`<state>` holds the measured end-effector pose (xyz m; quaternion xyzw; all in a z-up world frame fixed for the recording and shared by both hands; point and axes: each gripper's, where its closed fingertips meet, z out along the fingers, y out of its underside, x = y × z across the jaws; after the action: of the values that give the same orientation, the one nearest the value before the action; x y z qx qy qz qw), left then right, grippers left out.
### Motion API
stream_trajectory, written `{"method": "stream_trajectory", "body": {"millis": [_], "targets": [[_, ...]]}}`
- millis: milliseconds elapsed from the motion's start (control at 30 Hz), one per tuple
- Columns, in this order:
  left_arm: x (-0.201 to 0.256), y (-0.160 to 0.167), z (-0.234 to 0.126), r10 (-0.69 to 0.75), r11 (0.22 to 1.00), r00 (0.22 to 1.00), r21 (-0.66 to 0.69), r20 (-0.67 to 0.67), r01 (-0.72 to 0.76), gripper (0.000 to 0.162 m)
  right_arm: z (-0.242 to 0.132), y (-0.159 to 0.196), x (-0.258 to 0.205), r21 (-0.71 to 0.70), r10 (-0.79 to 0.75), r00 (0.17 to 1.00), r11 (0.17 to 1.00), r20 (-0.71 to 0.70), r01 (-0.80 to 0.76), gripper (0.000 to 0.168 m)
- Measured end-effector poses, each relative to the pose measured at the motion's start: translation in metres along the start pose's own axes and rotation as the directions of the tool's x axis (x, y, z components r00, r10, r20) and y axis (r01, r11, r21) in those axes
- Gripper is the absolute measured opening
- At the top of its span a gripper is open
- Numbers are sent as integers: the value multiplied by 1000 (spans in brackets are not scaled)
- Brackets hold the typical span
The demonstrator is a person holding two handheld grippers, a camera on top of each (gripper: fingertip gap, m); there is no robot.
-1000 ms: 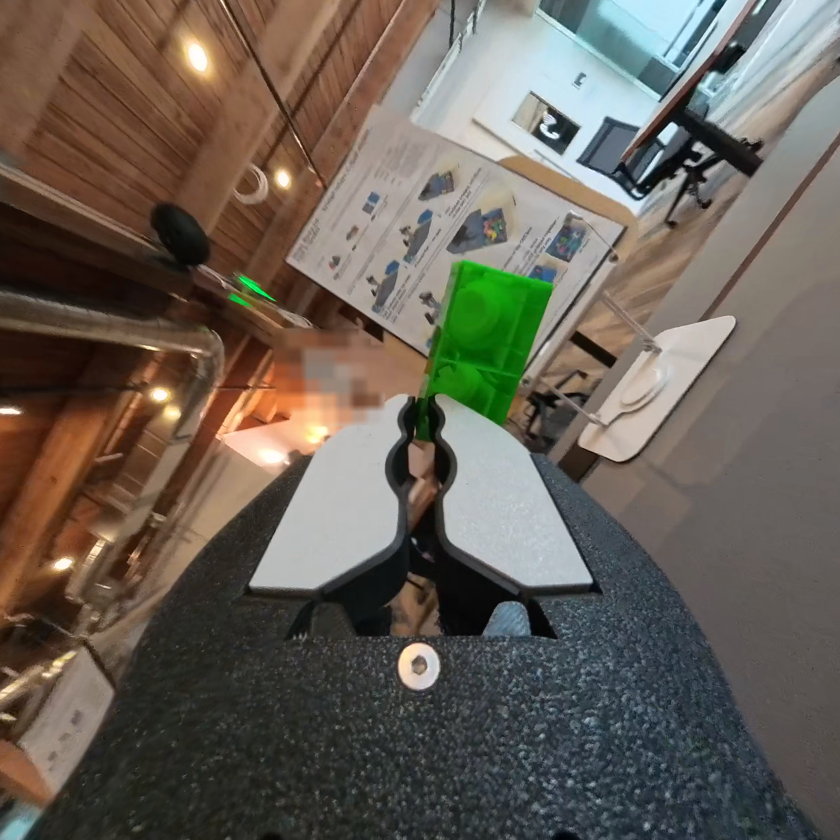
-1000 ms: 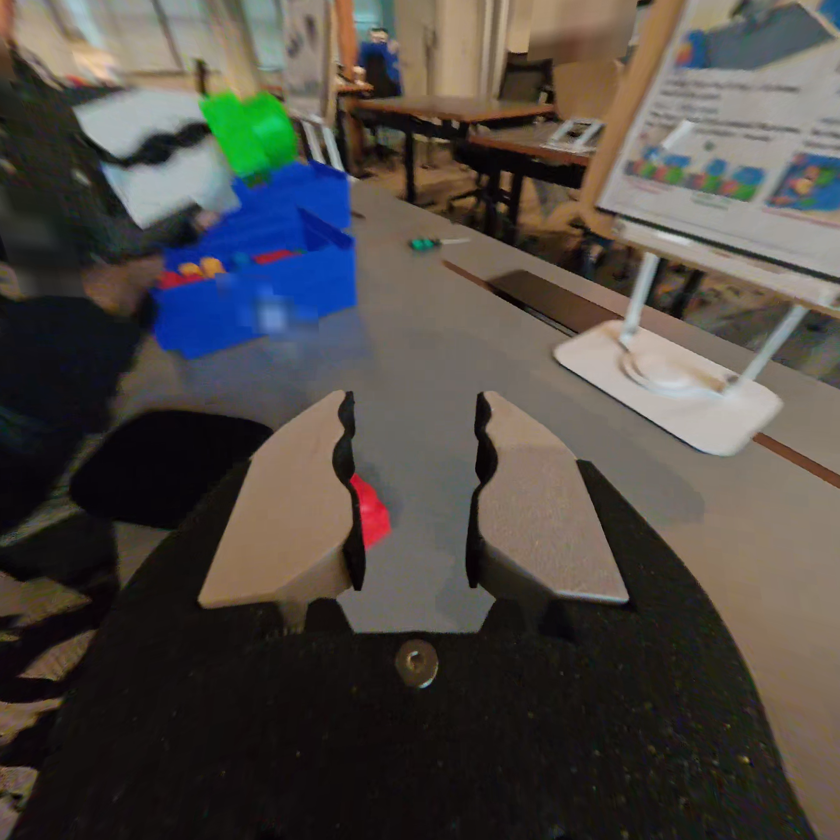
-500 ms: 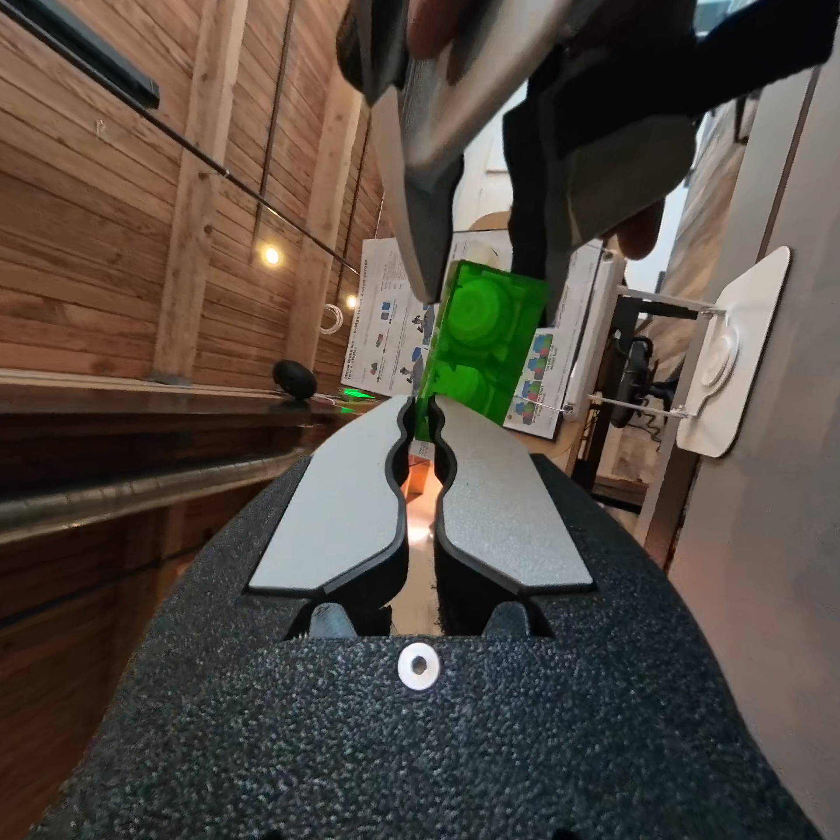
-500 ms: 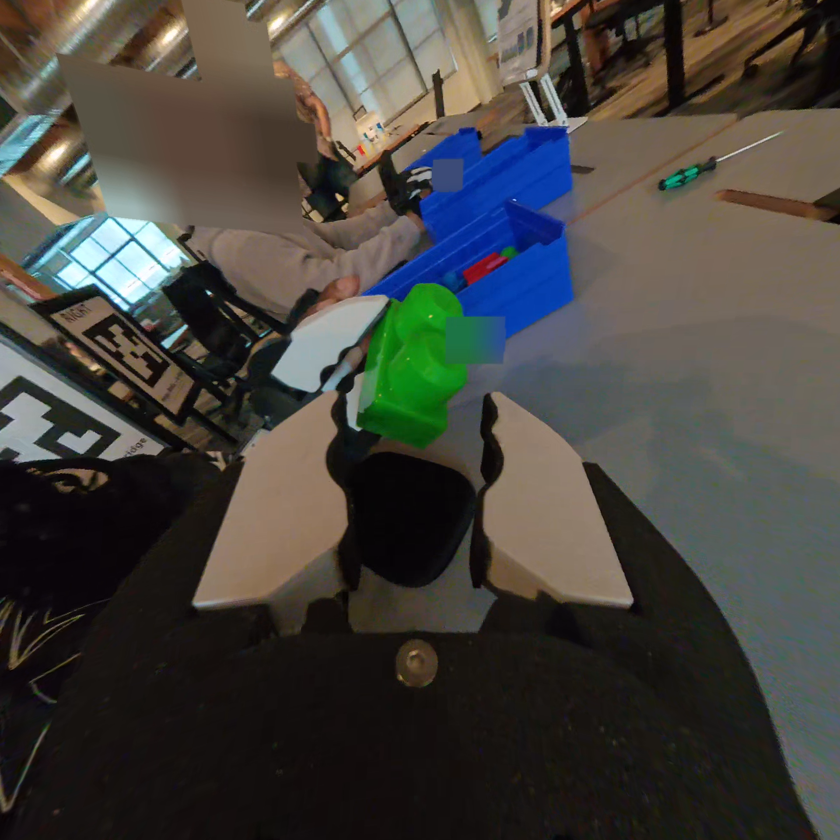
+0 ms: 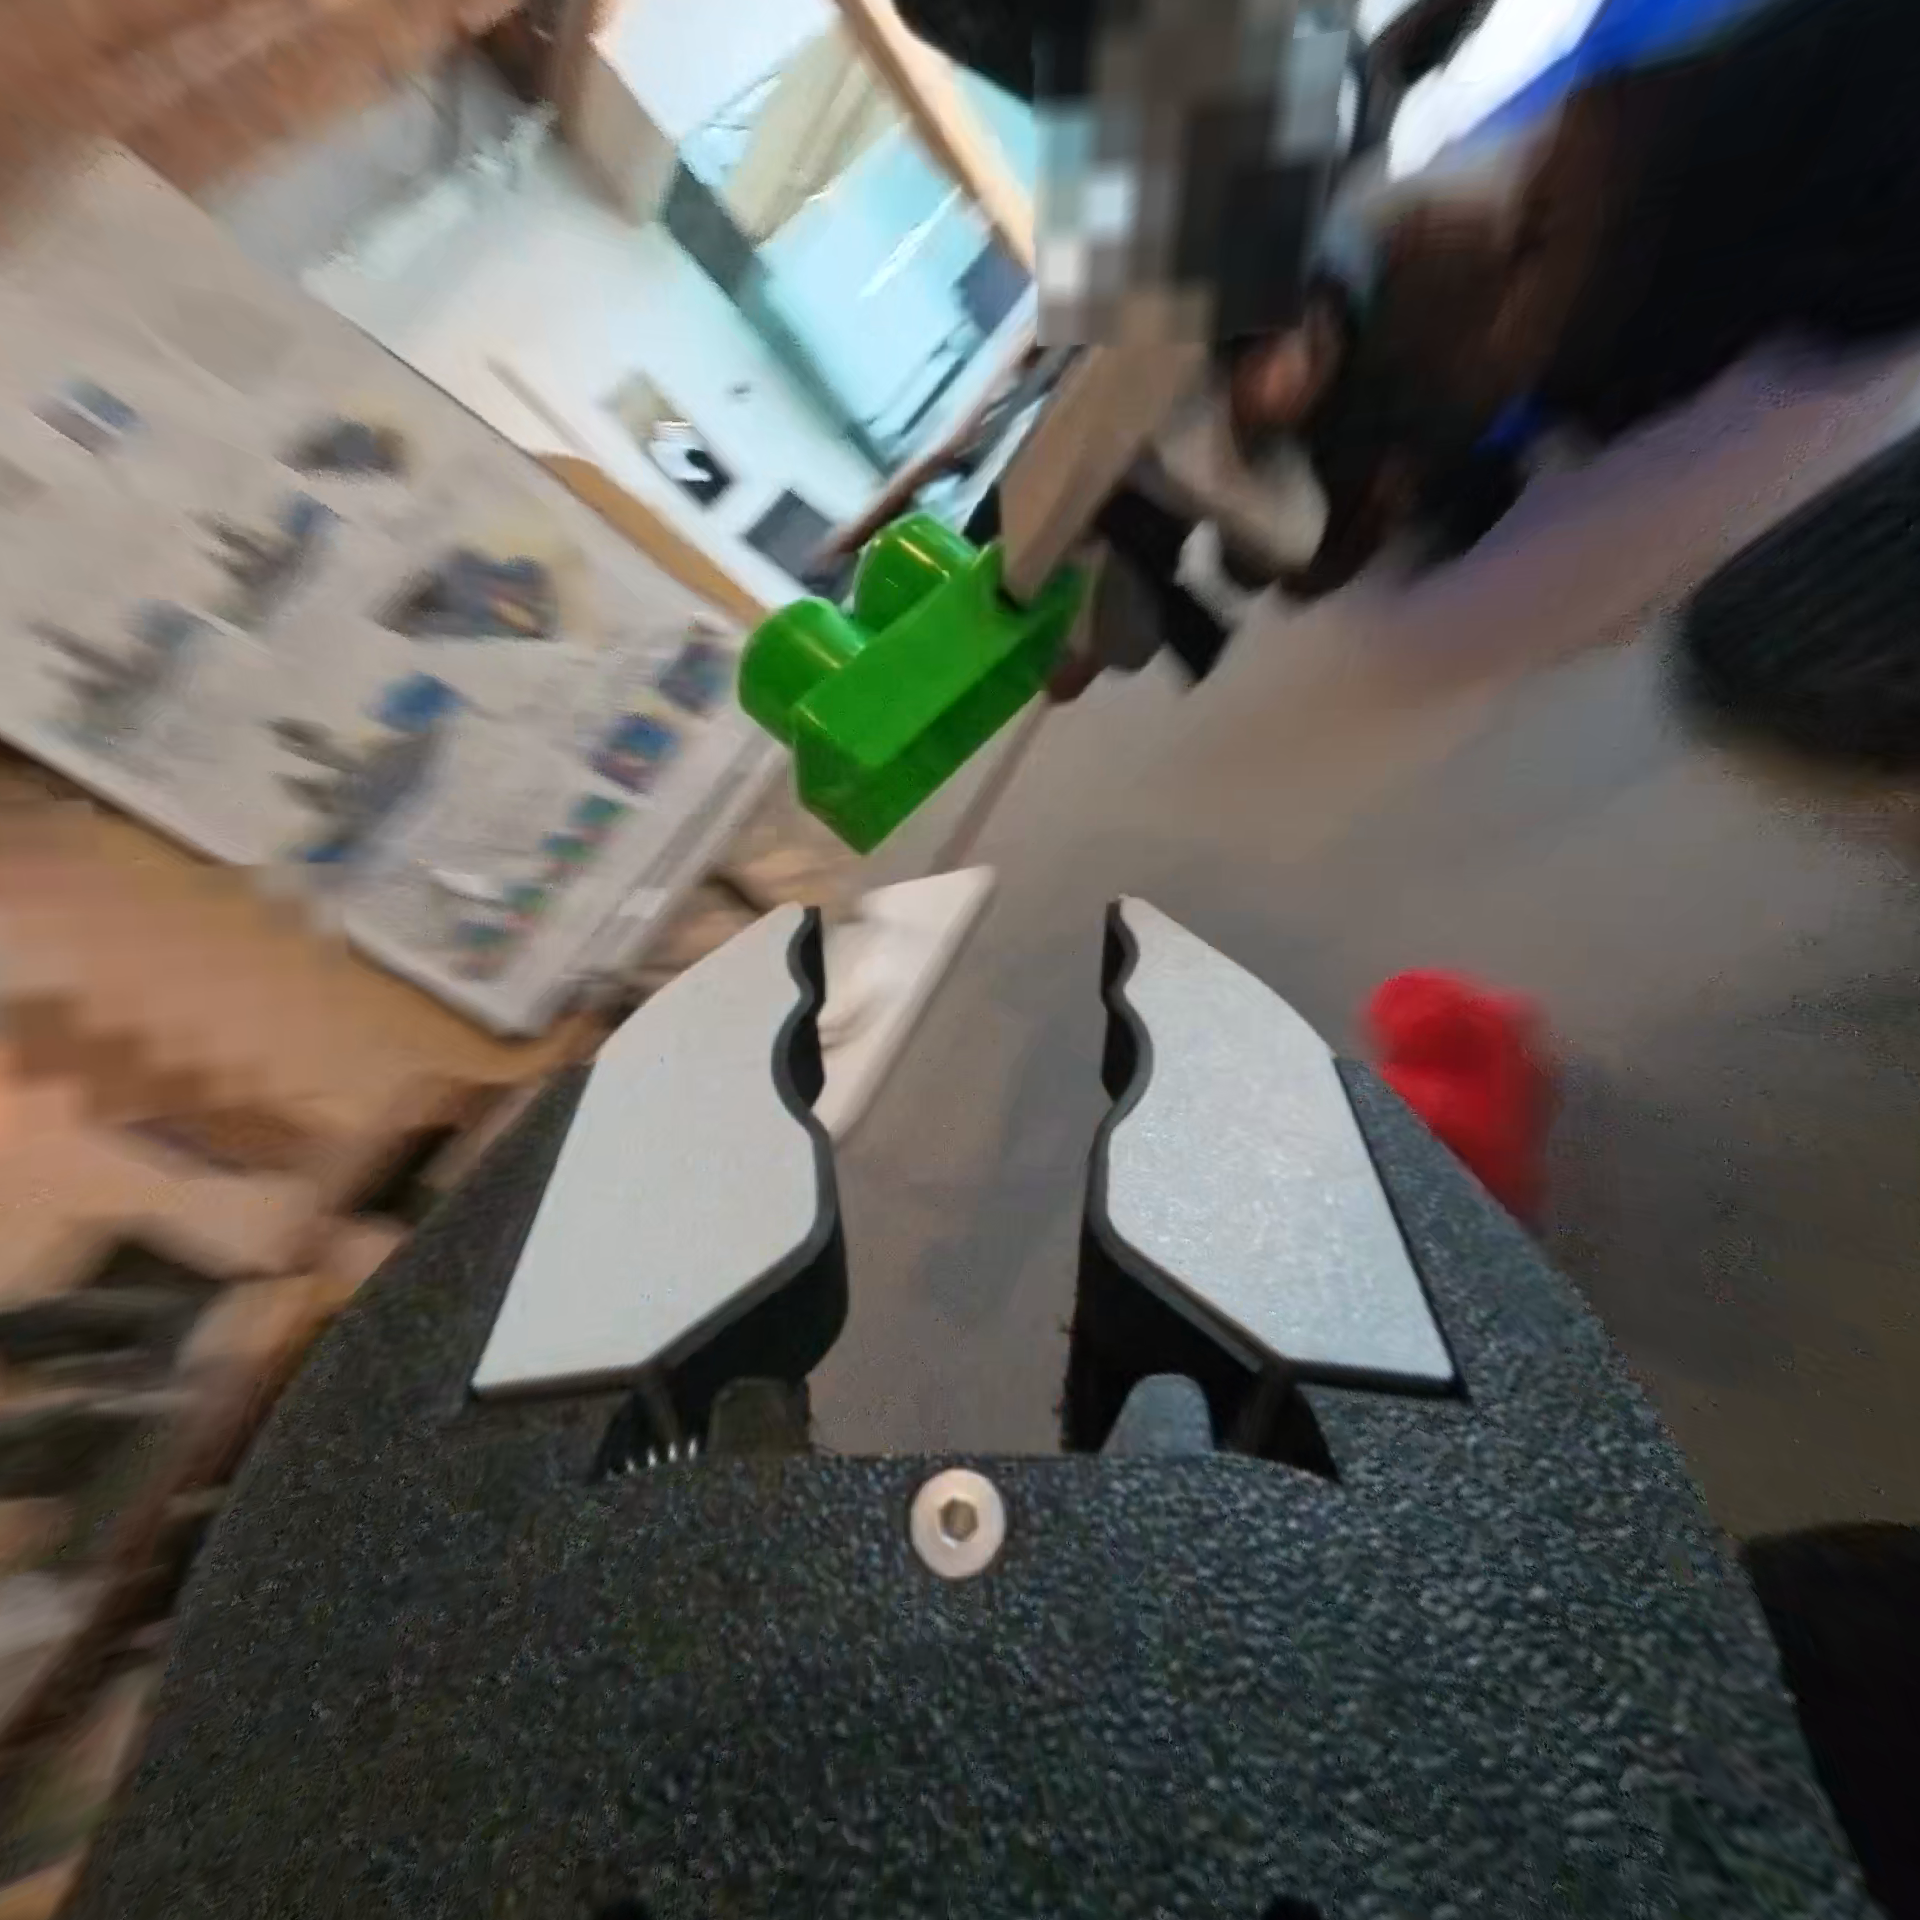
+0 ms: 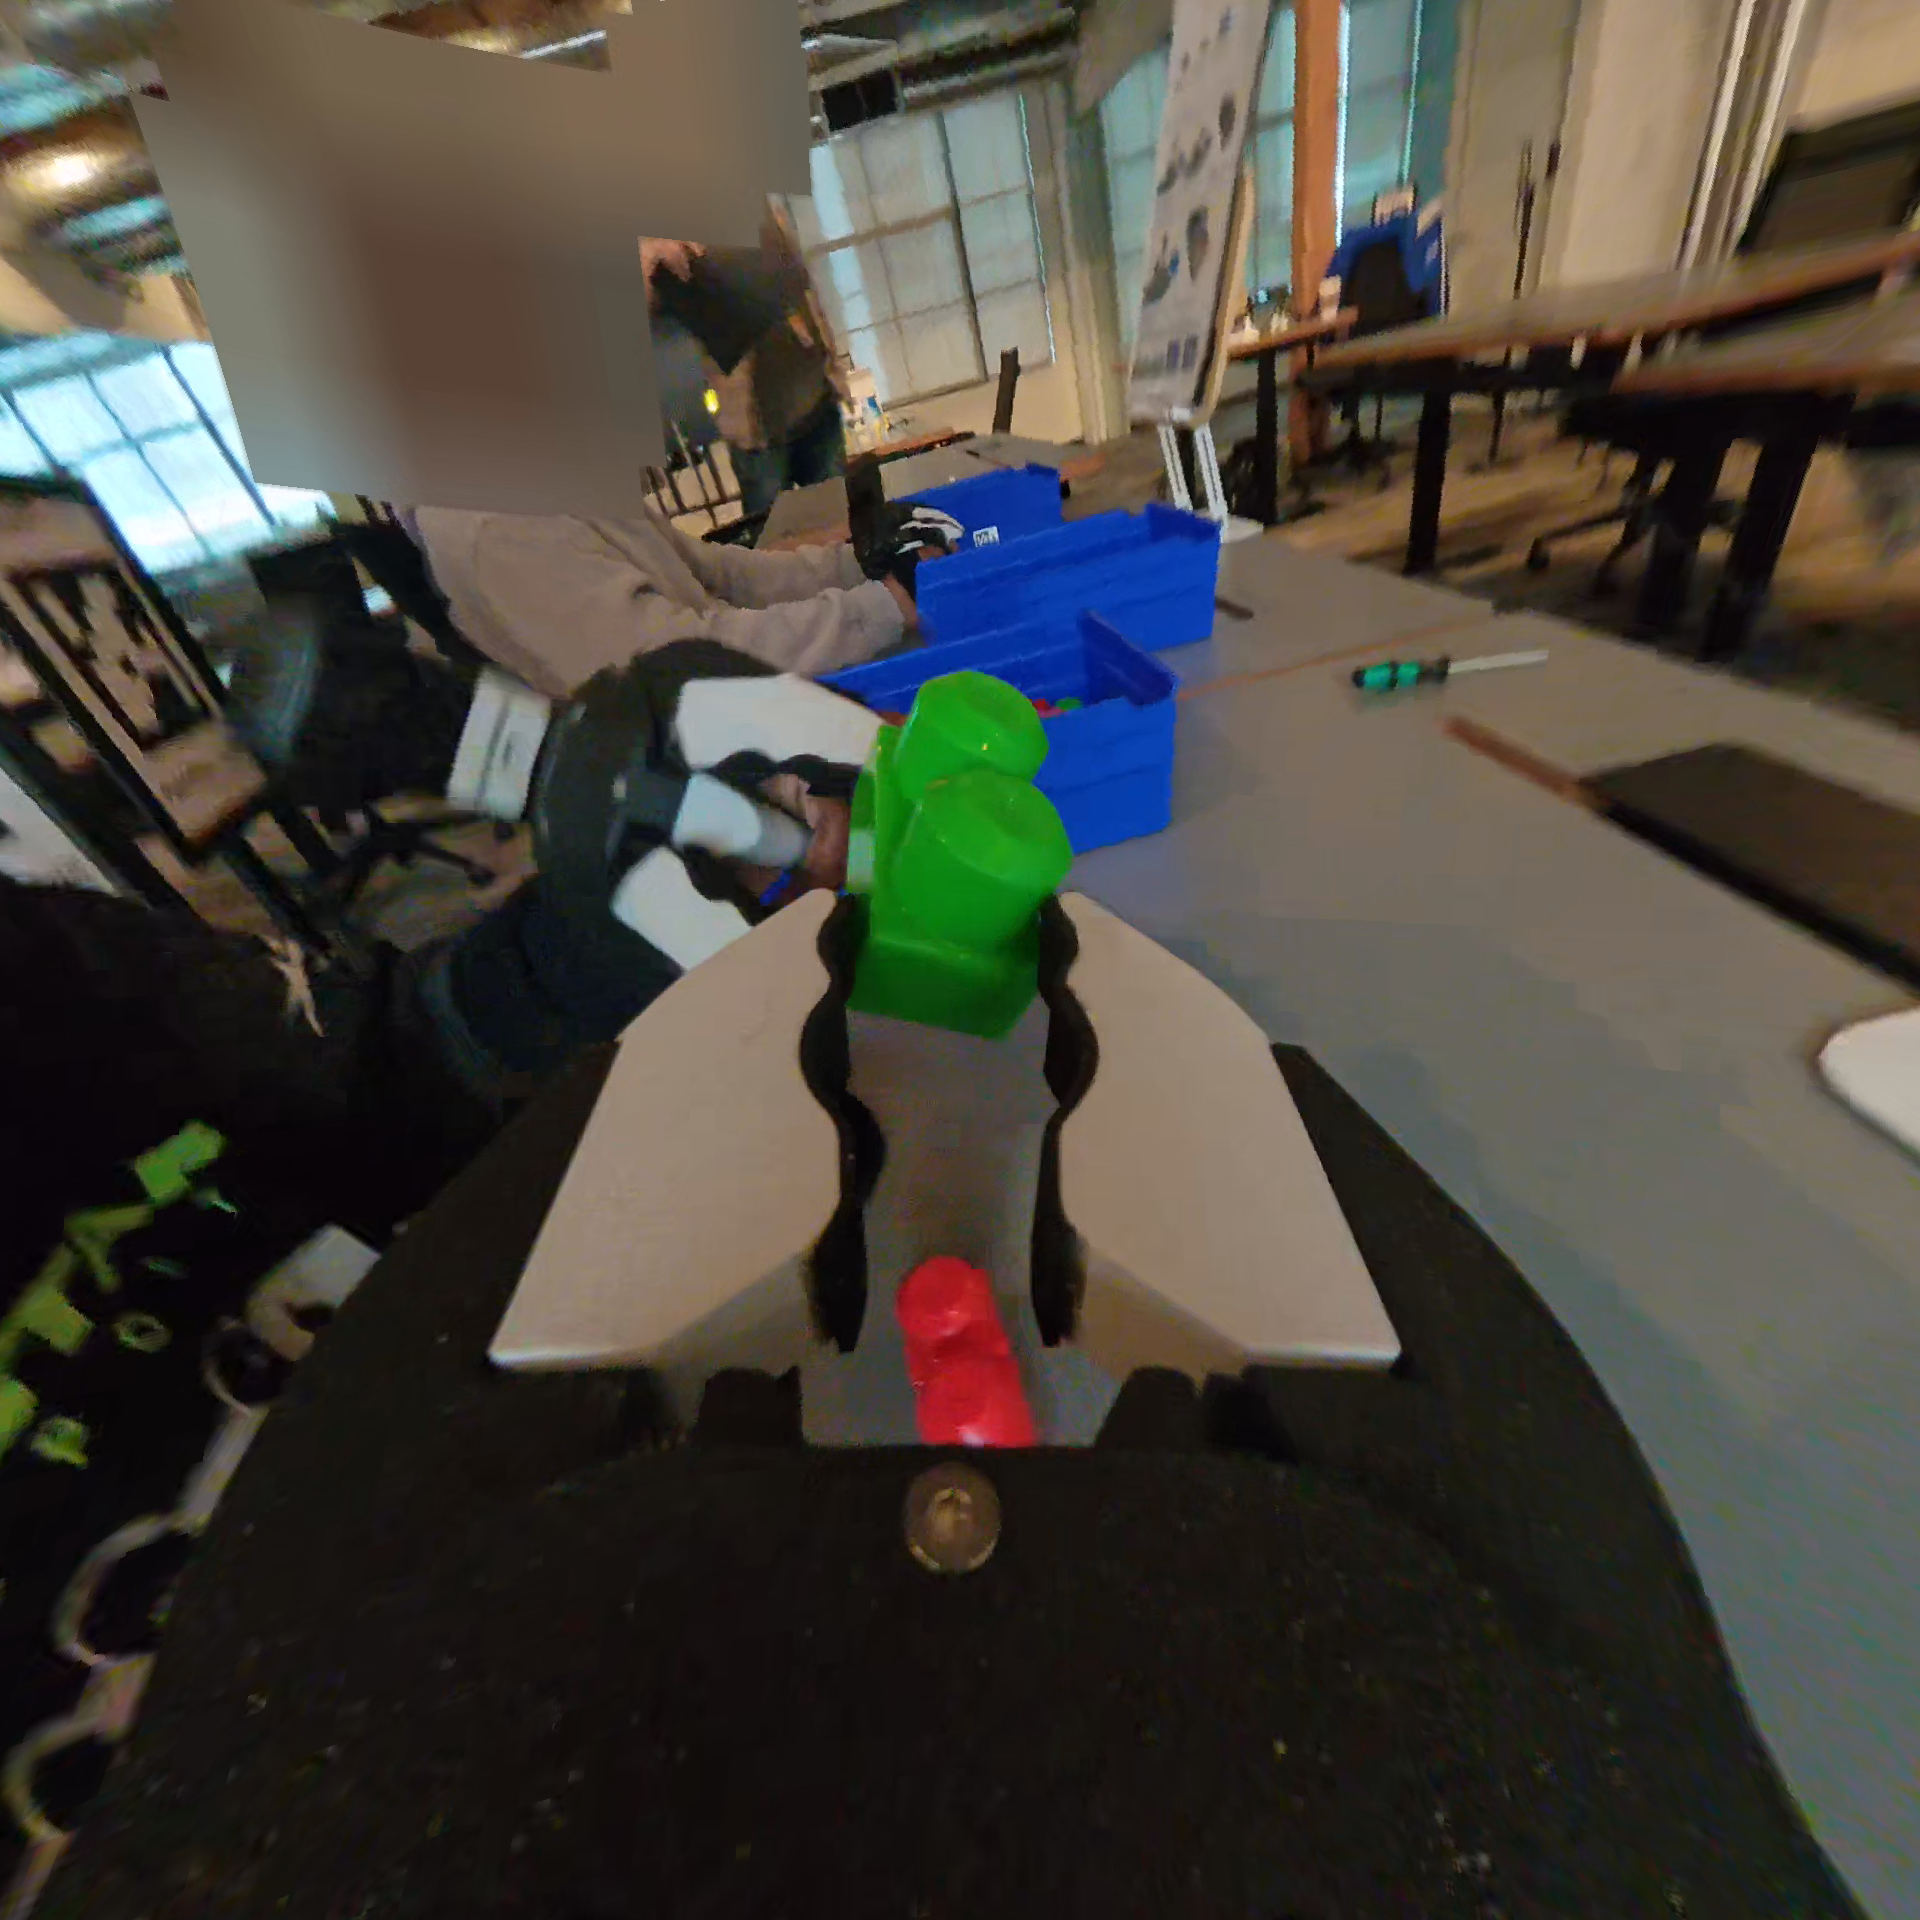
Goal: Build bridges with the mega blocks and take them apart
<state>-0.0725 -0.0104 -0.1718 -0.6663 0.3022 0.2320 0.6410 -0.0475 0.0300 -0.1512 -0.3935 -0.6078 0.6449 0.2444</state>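
A green two-stud mega block (image 6: 961, 862) is gripped at its base by my right gripper (image 6: 940, 920), studs pointing away, above the grey table (image 6: 1455, 987). In the left wrist view the same block (image 5: 899, 681) hangs from the right gripper's fingers (image 5: 1044, 520) a short way ahead. My left gripper (image 5: 961, 914) is open and empty, clear of the block; it also shows left of the block in the right wrist view (image 6: 743, 805). A red two-stud block (image 6: 961, 1361) lies on the table under the right gripper, and shows blurred in the left wrist view (image 5: 1460, 1070).
Two blue bins (image 6: 1101, 748) with loose blocks stand at the table's far left, where a person's grey sleeve (image 6: 665, 613) reaches in. A screwdriver (image 6: 1444, 670) lies farther right. A poster board (image 5: 312, 644) stands on a white base (image 5: 894, 977).
The green block has passed from my left gripper to my right. The left opened and drew back; the right closed on the block.
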Motion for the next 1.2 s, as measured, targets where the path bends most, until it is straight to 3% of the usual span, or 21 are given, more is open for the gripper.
{"method": "stream_trajectory", "body": {"millis": [67,133,200,300,533,667,867,967,1067,1200], "targets": [[12,-10,-2,-295,947,933,64,-207,314,56,-4,6,-3,-7,-157,987,988,26,157,34],[23,-21,-7,-462,846,786,61,-411,530,59,-5,17,-9,-19,-318,946,947,62,319,34],[28,-25,-9,-544,760,665,36,-512,649,56,-5,24,-16,-15,-410,907,911,96,413,34],[30,-18,-6,-584,717,613,17,-532,697,52,-7,28,-25,7,-426,892,903,149,430,33],[42,-18,3,-569,738,616,-7,-545,675,52,-1,36,-32,-25,-444,878,890,178,455,34],[44,-16,3,-579,730,605,-19,-547,683,38,0,38,-32,-43,-462,869,878,176,476,34],[45,-13,3,-566,743,630,2,-531,669,36,1,42,-30,-91,-469,866,868,173,488,34],[47,-9,5,-550,763,659,13,-513,647,36,1,47,-26,-198,-439,882,862,174,468,34],[54,-6,7,-549,764,652,3,-522,646,36,2,48,-23,-366,-396,896,818,202,444,48],[58,-3,10,-540,782,668,-10,-512,624,36,3,57,-23,-639,-358,890,622,281,452,49]]}}
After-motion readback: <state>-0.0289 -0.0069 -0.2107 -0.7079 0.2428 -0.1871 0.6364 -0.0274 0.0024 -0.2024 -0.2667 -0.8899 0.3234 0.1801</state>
